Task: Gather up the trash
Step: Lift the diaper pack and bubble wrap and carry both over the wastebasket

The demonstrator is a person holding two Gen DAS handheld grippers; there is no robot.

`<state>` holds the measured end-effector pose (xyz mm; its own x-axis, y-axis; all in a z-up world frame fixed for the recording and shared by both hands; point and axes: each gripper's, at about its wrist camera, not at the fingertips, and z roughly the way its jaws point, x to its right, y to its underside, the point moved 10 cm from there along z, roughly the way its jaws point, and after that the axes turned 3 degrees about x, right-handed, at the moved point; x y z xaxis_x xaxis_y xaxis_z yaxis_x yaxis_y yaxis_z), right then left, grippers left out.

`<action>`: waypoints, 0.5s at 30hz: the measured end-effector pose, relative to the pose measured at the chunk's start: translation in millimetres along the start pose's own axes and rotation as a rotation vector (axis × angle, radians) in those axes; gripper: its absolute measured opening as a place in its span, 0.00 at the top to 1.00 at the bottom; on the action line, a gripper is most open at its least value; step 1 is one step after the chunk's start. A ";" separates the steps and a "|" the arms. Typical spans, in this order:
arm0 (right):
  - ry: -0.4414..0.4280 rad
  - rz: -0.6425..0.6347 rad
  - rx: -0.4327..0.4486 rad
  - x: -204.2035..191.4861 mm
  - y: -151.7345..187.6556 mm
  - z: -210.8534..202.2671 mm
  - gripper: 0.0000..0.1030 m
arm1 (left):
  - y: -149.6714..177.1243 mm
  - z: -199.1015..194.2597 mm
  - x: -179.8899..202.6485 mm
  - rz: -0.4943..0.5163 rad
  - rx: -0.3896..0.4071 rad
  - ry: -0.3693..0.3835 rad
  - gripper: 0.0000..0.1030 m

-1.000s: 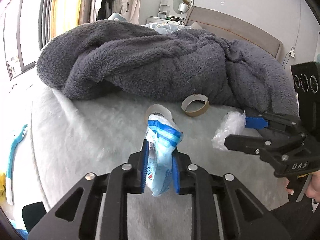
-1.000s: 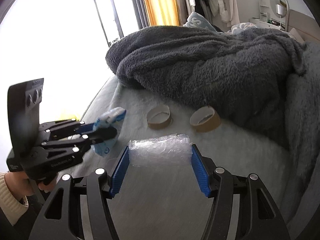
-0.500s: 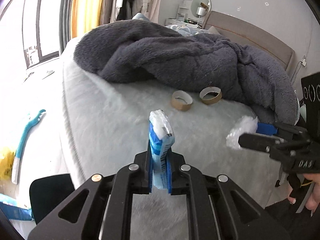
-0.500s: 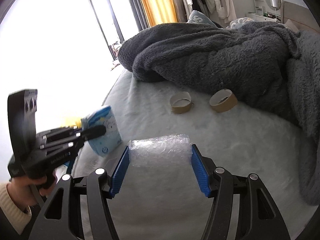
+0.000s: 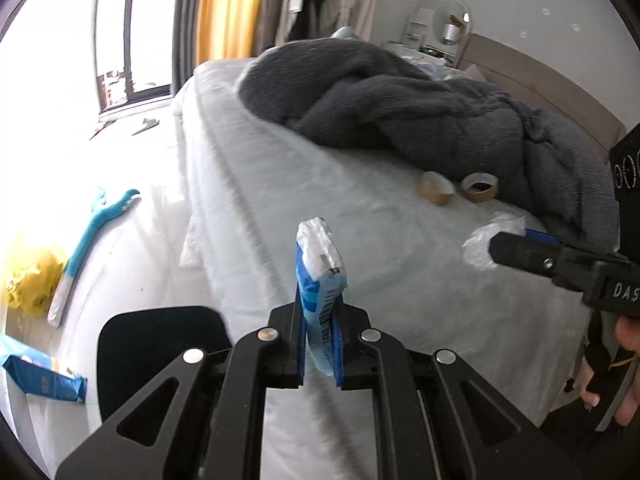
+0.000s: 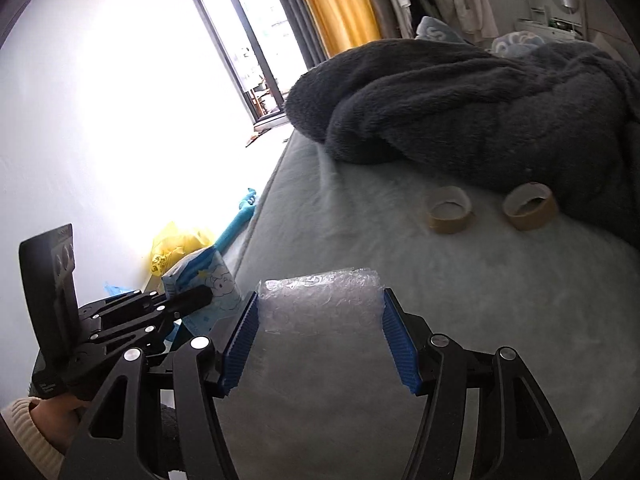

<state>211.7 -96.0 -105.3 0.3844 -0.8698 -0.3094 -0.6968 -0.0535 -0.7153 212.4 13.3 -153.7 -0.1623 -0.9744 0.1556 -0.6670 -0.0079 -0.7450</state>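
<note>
My left gripper (image 5: 319, 344) is shut on a blue and white tissue packet (image 5: 320, 276), held upright beyond the bed's left edge; the packet also shows in the right wrist view (image 6: 208, 280). My right gripper (image 6: 320, 336) is shut on a wad of clear bubble wrap (image 6: 320, 300) above the pale bed cover (image 6: 440, 300); the wad shows in the left wrist view too (image 5: 486, 240). Two empty brown tape rolls (image 5: 436, 188) (image 5: 480, 187) lie on the bed by the grey blanket; they also show in the right wrist view (image 6: 450, 210) (image 6: 530, 206).
A heaped grey fleece blanket (image 5: 400, 116) covers the far bed. A dark bin (image 5: 160, 344) stands on the floor below my left gripper. A yellow bag (image 5: 28, 280), a teal brush (image 5: 88, 240) and a blue packet (image 5: 44, 380) lie on the floor at left.
Both grippers have pulled back from the bed and swung left with their loads. The tape rolls now lie farther off, and the floor and dark bin have come into view.
</note>
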 end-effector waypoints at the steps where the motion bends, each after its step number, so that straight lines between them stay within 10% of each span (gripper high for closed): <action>1: -0.004 0.000 -0.001 -1.9 0.0 2.1 0.40 | 0.8 -0.5 -5.7 -0.010 -0.002 -0.005 0.89; 15: -0.056 -0.082 0.014 -56.8 -11.6 26.2 0.40 | 4.0 -15.3 -52.3 -0.069 0.009 -0.047 0.89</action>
<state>213.8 -33.2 -95.9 0.4732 -0.8340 -0.2837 -0.6535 -0.1163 -0.7479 207.1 67.6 -154.9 -0.0818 -0.9809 0.1767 -0.6689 -0.0774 -0.7393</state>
